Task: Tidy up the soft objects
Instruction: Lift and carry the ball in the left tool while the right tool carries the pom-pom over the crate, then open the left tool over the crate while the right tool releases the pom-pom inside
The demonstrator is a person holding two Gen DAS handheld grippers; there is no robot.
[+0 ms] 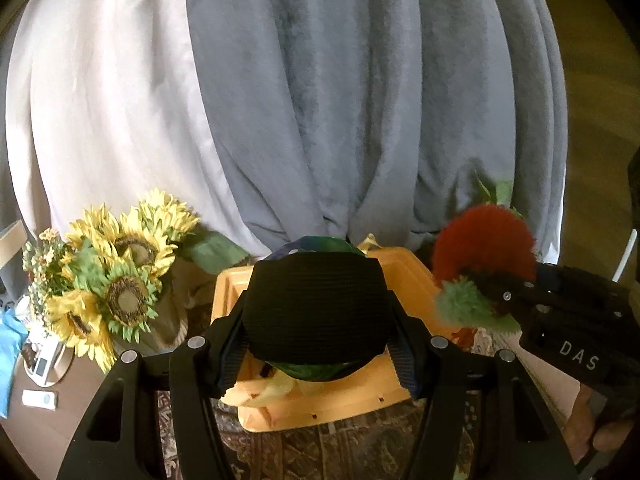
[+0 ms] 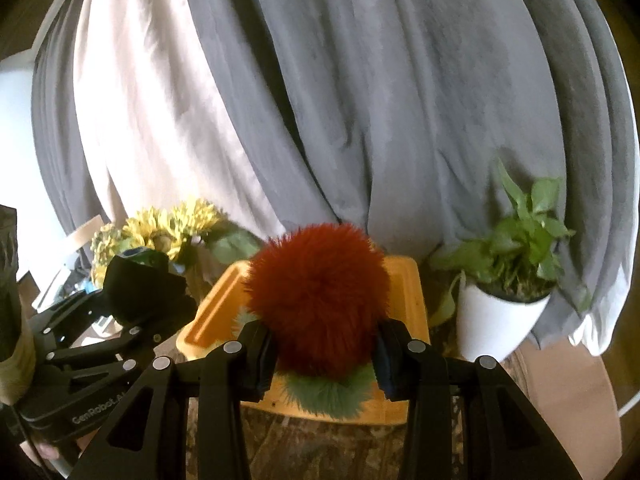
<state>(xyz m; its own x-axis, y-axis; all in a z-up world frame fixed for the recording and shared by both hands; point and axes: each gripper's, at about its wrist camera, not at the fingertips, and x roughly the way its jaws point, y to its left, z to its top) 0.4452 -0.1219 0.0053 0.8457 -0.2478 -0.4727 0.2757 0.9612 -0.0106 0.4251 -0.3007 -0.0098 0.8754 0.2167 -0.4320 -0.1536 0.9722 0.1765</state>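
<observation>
Left claw (image 1: 318, 344) squeezes a black mesh-wrapped green soft thing (image 1: 316, 308), right over the orange plastic tray (image 1: 344, 408). Right claw (image 2: 320, 354) squeezes a round fuzzy red ball w/ green fluff (image 2: 318, 298), above the tray's near edge. Gray curtain (image 2: 360, 100) hangs close behind. Ball is round, no long side.

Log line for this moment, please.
left hand-held gripper: shut on black-banded green toy | right hand-held gripper: shut on red fuzzy toy | both over orange bin
</observation>
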